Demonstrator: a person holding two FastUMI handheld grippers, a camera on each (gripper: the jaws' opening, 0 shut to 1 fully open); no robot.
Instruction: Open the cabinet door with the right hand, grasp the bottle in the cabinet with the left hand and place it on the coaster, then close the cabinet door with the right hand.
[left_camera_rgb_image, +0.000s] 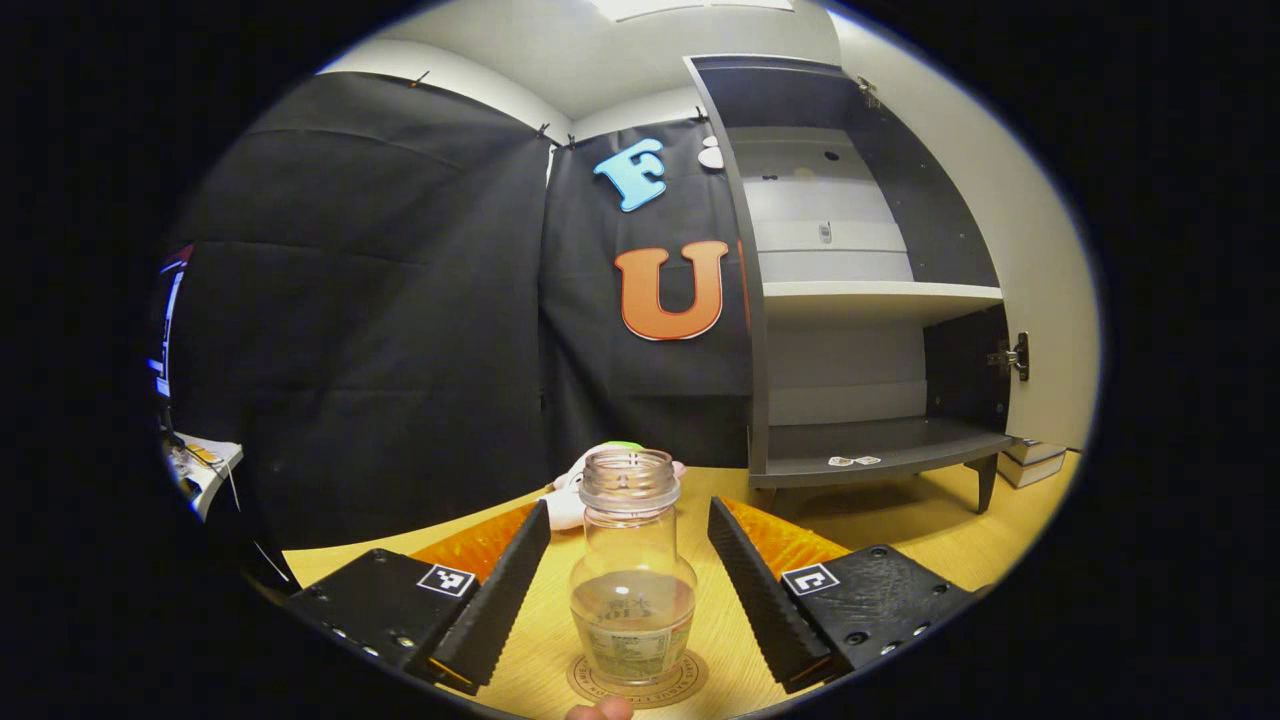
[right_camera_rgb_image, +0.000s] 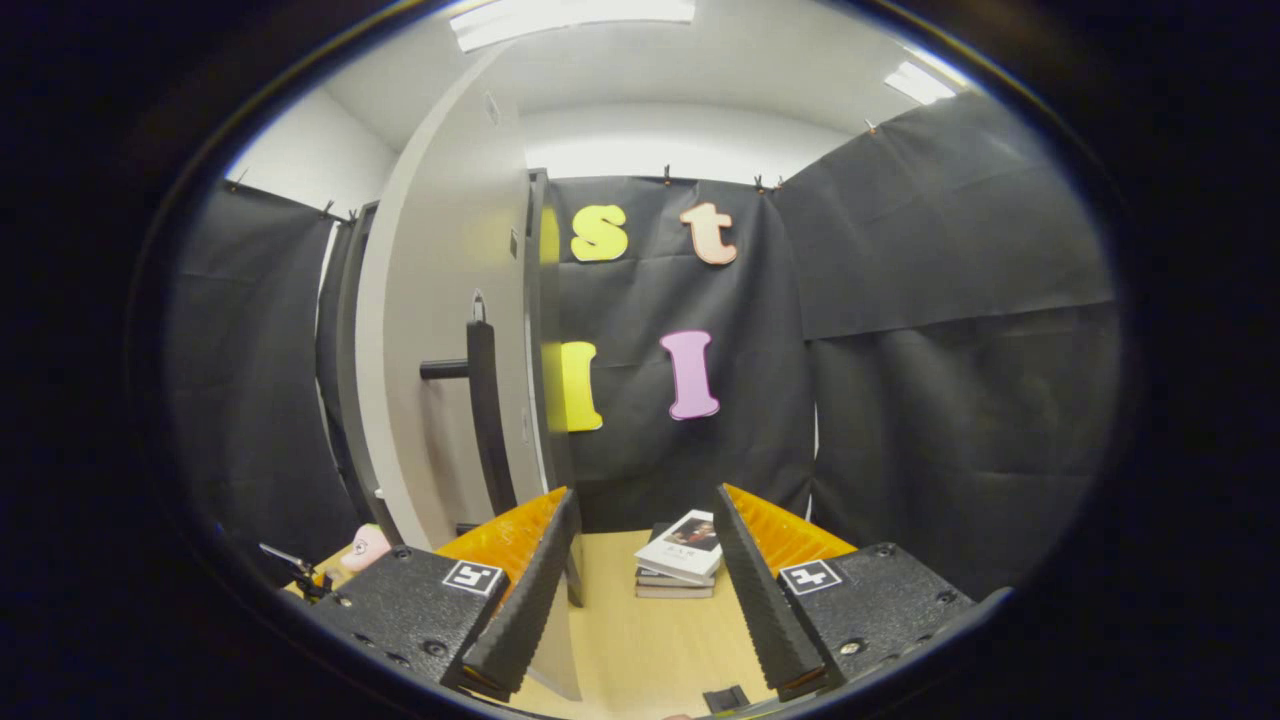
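A clear glass bottle (left_camera_rgb_image: 632, 570) with some liquid in it and no cap stands upright on a round coaster (left_camera_rgb_image: 680, 688) on the wooden table. My left gripper (left_camera_rgb_image: 630, 585) is open, one finger on each side of the bottle with a gap to it. The grey cabinet (left_camera_rgb_image: 860, 300) stands at the right with its inside bare and its door swung out. In the right gripper view the open door (right_camera_rgb_image: 440, 380) with its black bar handle (right_camera_rgb_image: 485, 420) is just left of my right gripper (right_camera_rgb_image: 640, 590), which is open and holds nothing.
A stack of books (right_camera_rgb_image: 682, 560) lies on the table ahead of the right gripper, and books (left_camera_rgb_image: 1035, 462) sit beside the cabinet's leg. A soft white and pink toy (left_camera_rgb_image: 568, 500) lies behind the bottle. A fingertip (left_camera_rgb_image: 600, 710) shows at the bottom edge.
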